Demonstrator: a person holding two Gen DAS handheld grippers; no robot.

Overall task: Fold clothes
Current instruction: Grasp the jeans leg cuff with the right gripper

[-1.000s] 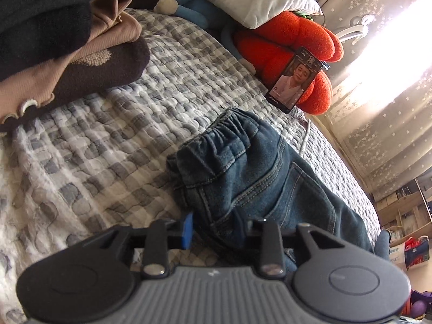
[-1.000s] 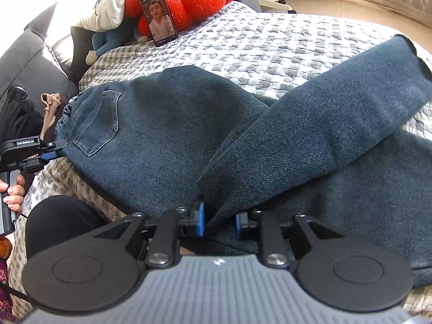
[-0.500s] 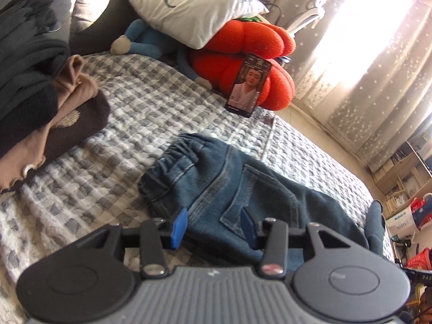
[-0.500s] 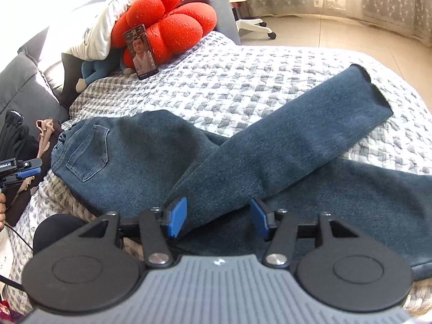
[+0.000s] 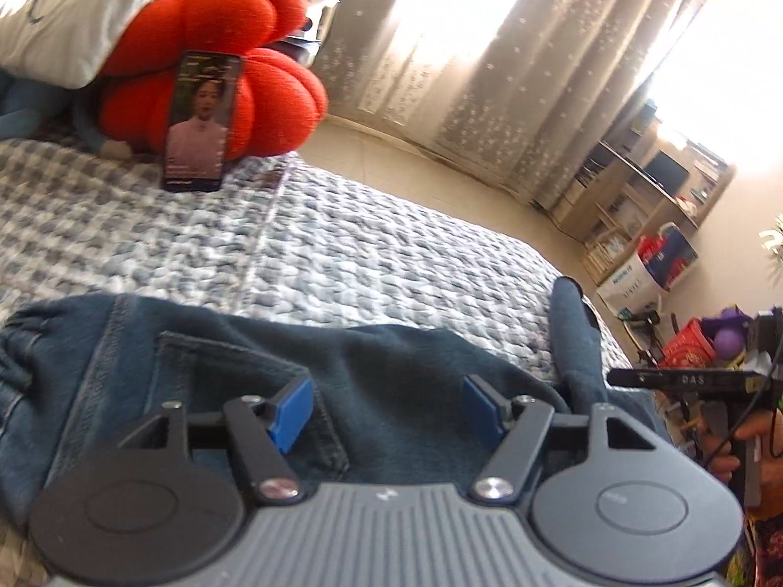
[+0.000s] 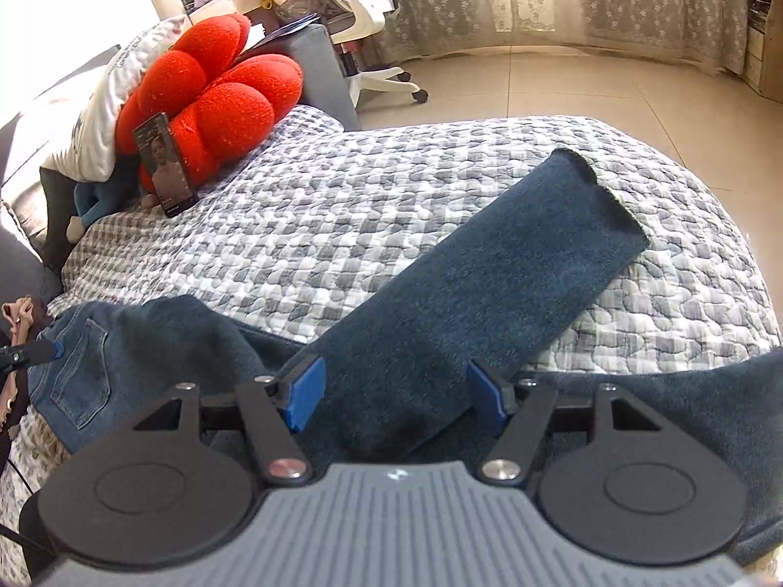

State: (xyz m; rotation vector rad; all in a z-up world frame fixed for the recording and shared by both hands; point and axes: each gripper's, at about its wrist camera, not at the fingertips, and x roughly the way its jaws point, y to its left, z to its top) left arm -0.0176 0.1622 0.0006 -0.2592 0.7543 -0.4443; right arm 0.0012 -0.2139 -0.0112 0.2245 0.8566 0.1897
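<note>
1. You work over a bed (image 6: 440, 186) covered in a grey-white checked quilt.
2. Dark jeans (image 6: 489, 303) lie spread on it.
3. A red cushion (image 6: 215, 98) and phone (image 6: 166, 166) rest near its head.

From the left wrist we look low and close over the jeans' (image 5: 401, 367) pocket end toward the curtains, while our right wrist view sits higher above the legs, both sharing the red cushion (image 6: 215, 98) and propped phone (image 5: 201, 122).
</note>
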